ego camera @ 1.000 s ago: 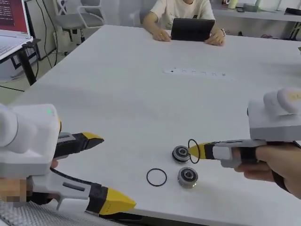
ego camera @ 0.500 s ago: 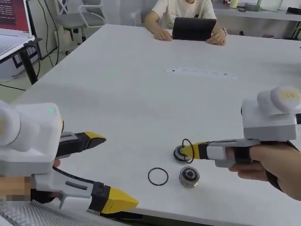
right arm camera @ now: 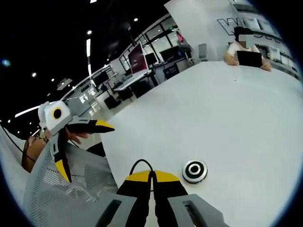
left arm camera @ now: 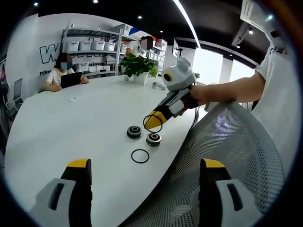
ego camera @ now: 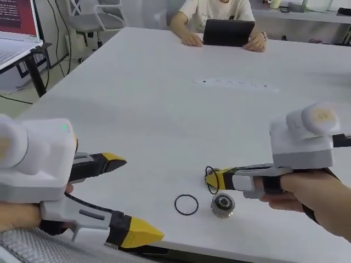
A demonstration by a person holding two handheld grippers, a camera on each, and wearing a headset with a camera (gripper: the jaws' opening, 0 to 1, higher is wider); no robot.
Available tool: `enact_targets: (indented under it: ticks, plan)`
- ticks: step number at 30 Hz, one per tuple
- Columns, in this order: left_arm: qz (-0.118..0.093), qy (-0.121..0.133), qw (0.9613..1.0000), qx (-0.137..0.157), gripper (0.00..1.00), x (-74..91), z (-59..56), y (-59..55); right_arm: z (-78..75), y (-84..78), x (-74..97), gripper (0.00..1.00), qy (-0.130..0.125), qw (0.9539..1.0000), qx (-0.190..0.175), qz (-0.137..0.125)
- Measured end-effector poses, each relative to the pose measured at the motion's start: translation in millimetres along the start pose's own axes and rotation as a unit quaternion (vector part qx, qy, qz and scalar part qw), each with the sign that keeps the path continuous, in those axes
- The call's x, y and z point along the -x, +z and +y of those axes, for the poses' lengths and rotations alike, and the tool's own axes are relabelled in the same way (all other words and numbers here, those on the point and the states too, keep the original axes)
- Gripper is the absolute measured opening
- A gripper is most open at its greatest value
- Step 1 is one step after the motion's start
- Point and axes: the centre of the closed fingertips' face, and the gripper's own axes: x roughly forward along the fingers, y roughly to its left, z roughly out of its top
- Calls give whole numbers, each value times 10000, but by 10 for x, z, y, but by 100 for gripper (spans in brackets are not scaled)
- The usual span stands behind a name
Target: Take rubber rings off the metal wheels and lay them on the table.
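- One rubber ring [ego camera: 207,178] is pinched between the closed tips of the right claw [ego camera: 213,178] and is held upright, clear of the tabletop [ego camera: 164,98].
- In the right gripper view, the ring is seen as a loop standing up from between the two yellow tips, which are pressed together.
- A second rubber ring [ego camera: 186,204] is laid flat on the tabletop near its near edge, below and just beside the right claw's tip in the head view, apart from it.
- Two rings are counted: one held, one lying.
- Two metal wheels are counted in the left gripper view, one [left arm camera: 134,132] just beyond the other [left arm camera: 153,139], both near the near edge and just beside the lying ring.
- The right claw's tip is held above the two wheels in that view.
- The left claw [ego camera: 128,197] is spread wide with nothing between its tips and is held over the near edge, well apart from the wheels.
- A person [ego camera: 216,16] is seated at the far edge.
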Motion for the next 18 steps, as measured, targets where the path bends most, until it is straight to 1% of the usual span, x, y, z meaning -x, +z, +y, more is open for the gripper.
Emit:
enact_targets:
  ticks: [5, 7, 11, 14, 18]
  plan:
    - [-19, 1, 10000, 42, 93, 1, 3, 3, -22, -37, -75, 0, -60, 10000, 42, 36]
    - [-13, -9, 10000, 62, 93, 0, 2, -2, -42, -57, -106, 0, -145, 9998, 89, 77]
    - [-35, -17, 9999, 96, 93, 0, 4, 1, -14, -81, -161, 0, -162, 9997, 156, 121]
    - [-42, -23, 9999, 123, 92, -1, 4, 2, -18, -158, -193, 0, -181, 9991, 254, 284]
    - [-37, -15, 9999, 140, 92, 0, 7, 1, -72, -255, -231, 0, -331, 9971, 495, 482]
